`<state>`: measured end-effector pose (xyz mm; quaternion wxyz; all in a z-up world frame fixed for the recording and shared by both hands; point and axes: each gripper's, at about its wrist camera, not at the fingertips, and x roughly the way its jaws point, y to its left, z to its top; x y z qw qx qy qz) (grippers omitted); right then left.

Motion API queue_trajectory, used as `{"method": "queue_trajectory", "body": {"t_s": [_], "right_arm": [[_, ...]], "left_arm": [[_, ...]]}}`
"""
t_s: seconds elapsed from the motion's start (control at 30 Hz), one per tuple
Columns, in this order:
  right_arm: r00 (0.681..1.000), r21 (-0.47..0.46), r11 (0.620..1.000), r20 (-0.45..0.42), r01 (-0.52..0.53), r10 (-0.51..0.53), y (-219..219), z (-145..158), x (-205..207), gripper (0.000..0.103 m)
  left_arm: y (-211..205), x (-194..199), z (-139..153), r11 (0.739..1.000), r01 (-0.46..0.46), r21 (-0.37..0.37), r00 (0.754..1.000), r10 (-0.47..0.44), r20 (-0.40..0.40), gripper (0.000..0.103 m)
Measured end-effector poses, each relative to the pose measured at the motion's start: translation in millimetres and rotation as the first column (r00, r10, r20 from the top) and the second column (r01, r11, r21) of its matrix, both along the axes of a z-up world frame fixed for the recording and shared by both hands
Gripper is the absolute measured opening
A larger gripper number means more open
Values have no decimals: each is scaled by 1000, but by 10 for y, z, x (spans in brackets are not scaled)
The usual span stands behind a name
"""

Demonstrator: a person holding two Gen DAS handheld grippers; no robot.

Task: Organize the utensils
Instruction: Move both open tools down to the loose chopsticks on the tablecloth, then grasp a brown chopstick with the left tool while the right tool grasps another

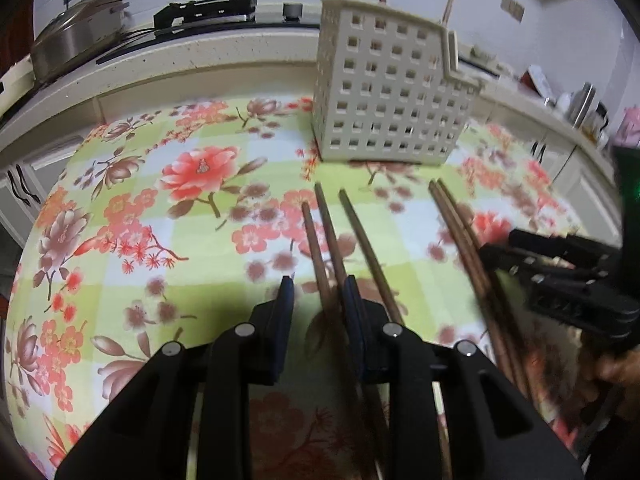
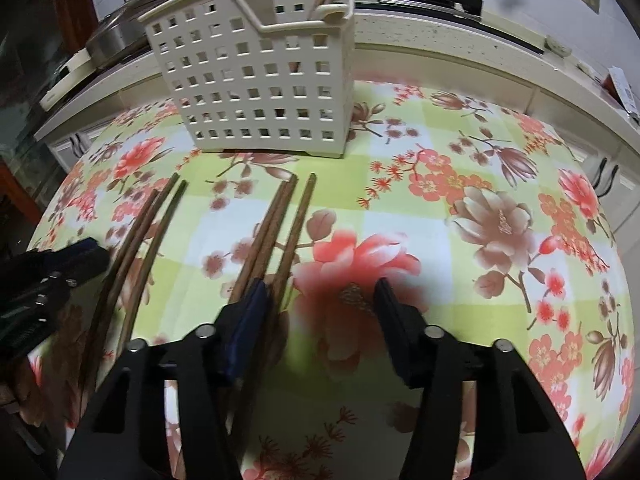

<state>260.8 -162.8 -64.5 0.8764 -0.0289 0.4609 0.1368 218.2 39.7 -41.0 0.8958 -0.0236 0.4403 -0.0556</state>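
A cream perforated utensil holder (image 1: 390, 92) stands at the far side of the floral table, with two chopsticks upright in it; it also shows in the right wrist view (image 2: 260, 76). Brown chopsticks lie on the cloth in two groups. My left gripper (image 1: 320, 292) is open and low over the left group (image 1: 332, 240), with one chopstick between its fingers. My right gripper (image 2: 320, 292) is open; the right group (image 2: 276, 236) lies by its left finger (image 2: 248, 320). The right gripper also appears in the left wrist view (image 1: 560, 276), and the left gripper in the right wrist view (image 2: 52, 276).
The floral tablecloth (image 1: 168, 208) covers a round table. Behind it runs a white counter (image 1: 200, 52) with a steel cooker (image 1: 76, 36), a black appliance (image 1: 204, 12) and jars at the right (image 1: 584, 104).
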Motion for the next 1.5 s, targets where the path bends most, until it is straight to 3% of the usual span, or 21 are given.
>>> {"method": "queue_trajectory", "body": {"t_s": [0.17,0.23,0.3,0.8,0.9,0.93,0.97,1.37,1.5], "right_arm": [[1000,-3,1000,-8,-28,28,-3,3,-23,40],[1000,-39,999,-3,-30,30,-15,2,-48,32],[999,-34,999,-9,-31,30,-65,3,-72,31],[1000,-50,999,-15,-6,5,-127,-4,-50,37],[1000,-48,999,-11,-20,20,-111,3,-61,28],[1000,-40,999,-13,-23,22,-119,9,-61,18],[1000,-34,999,-15,-25,24,-129,12,-59,16],[995,-29,995,-24,-94,93,-146,26,-103,8],[997,-21,998,-35,-65,64,-196,31,-80,8]], "left_arm": [[-56,-7,-53,999,19,46,1000,-19,-15,25],[-81,-3,-86,997,34,76,999,-32,-32,17],[-101,-21,-99,993,40,115,999,-38,-25,10],[54,-2,-95,991,47,123,998,-43,-36,10],[66,10,-92,993,44,110,998,-40,-40,9],[69,12,-92,993,45,107,998,-41,-39,8],[72,13,-92,993,45,106,998,-41,-39,8],[112,7,-95,997,43,71,998,-40,-40,7],[115,6,-95,997,40,67,998,-38,-43,7]]}}
